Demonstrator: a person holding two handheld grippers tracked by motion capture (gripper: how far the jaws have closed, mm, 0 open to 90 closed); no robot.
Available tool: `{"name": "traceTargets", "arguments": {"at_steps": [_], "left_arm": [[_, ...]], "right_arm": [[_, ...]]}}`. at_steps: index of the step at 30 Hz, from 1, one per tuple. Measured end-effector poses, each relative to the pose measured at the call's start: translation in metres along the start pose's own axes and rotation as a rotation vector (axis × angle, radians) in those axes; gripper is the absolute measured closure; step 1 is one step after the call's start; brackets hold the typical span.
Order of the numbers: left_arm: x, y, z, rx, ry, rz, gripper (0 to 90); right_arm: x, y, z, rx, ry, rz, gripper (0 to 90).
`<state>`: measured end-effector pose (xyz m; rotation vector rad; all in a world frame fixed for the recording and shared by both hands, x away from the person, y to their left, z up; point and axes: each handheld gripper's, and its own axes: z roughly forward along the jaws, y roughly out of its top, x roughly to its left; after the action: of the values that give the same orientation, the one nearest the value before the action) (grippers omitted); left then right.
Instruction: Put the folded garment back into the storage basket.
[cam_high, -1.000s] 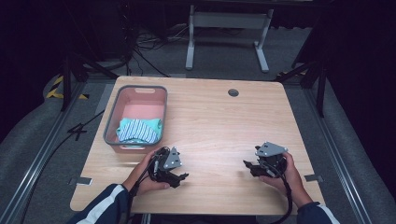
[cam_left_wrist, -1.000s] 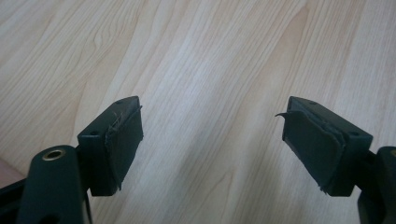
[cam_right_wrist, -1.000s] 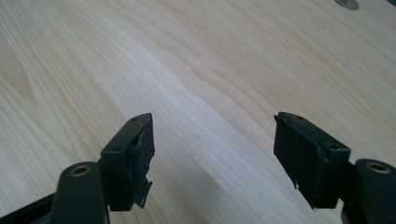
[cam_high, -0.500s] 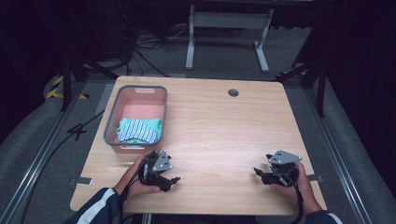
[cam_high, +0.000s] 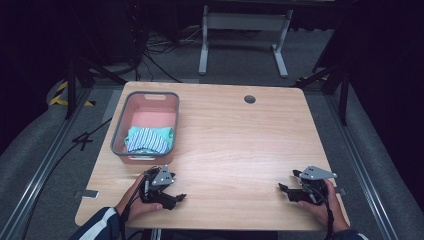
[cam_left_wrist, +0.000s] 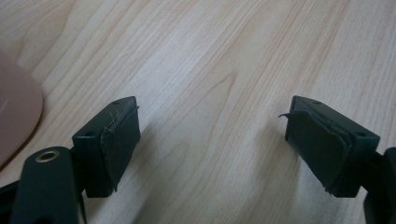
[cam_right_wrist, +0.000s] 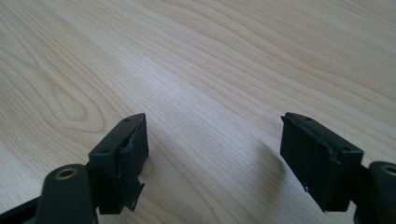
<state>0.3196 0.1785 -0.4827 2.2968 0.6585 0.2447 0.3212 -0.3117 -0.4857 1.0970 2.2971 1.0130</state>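
My left gripper lies low over the wooden table near its front edge, just in front of the pink basket. In the left gripper view, the left gripper stands open with only bare wood between its pads. My right gripper is held near the front right corner, pointing left. In the right gripper view, the right gripper is open and empty, and its jaws have just been opening wider. A folded striped cloth lies inside the basket.
The basket's pink corner shows at the left edge of the left gripper view. A round cable hole sits near the table's far edge. A metal stand and cables are on the floor beyond the table.
Both hands have drawn back toward the table's front edge and sunk lower. The left went slightly left, the right went right. The right jaws stand wider apart.
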Motion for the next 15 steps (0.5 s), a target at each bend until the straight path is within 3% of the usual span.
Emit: {"name": "traceTargets", "arguments": {"at_steps": [2,6,15], "left_arm": [[0.0,-0.0015,-0.0011,0.0,0.016,-0.014,16.8],[0.0001,-0.0023,-0.0016,0.001,0.018,-0.022,15.7],[0.0014,-0.001,-0.0008,0.011,0.018,-0.017,13.9]], "right_arm": [[-0.0042,-0.0022,-0.0017,0.012,0.002,0.035,20.8],[-0.0066,-0.0028,-0.0016,0.017,0.007,0.051,20.6],[-0.007,-0.0028,-0.0015,0.018,0.009,0.055,20.5]]}}
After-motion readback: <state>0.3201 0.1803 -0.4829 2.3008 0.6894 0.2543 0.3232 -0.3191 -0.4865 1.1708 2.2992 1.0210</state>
